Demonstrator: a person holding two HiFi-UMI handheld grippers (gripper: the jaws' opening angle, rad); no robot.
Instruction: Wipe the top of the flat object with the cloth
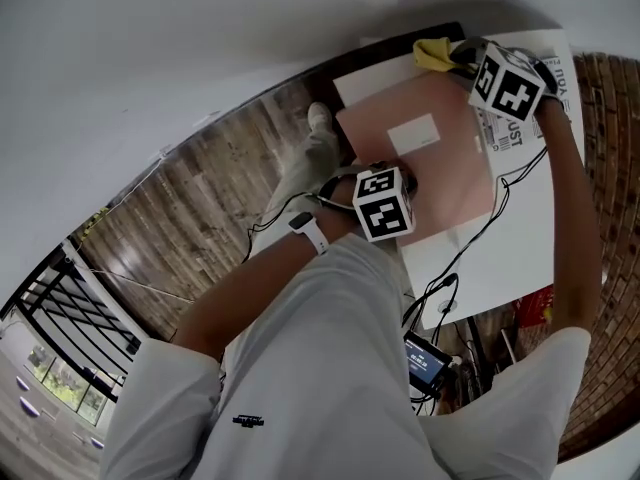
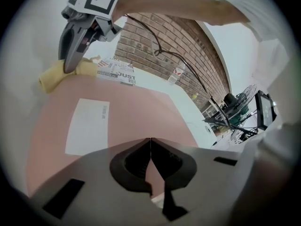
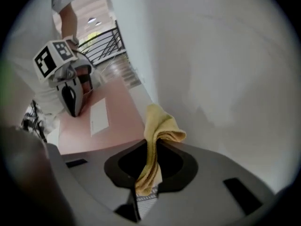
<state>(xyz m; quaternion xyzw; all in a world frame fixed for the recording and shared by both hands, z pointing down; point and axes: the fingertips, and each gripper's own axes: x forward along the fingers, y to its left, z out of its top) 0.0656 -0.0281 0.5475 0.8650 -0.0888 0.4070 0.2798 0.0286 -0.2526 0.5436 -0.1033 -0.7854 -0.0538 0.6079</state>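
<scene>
The right hand-held gripper (image 3: pixel 148 172) is clamping the yellow cloth (image 3: pixel 160 126); the left hand-held gripper (image 2: pixel 150 142), jaws together, is pointing over the pink flat object (image 2: pixel 141 112) just beneath it.

Shirt: white short-sleeved T-shirt (image 1: pixel 330 388), small dark chest logo (image 1: pixel 248 421).
Wrist: white smartwatch (image 1: pixel 308 230) behind the left gripper (image 2: pixel 150 140).
Grippers: grey shells, black jaw recesses, black-and-white marker cubes (image 1: pixel 384 203); black cable (image 1: pixel 500 190) behind the right gripper (image 3: pixel 151 145).

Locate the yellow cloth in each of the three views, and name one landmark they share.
Head view: yellow cloth at top, right of centre, at the far edge of the pink board.
Left gripper view: upper left, beyond the board.
Right gripper view: centre, pinched in the right tool.
Shared landmark: the white label on the board.
</scene>
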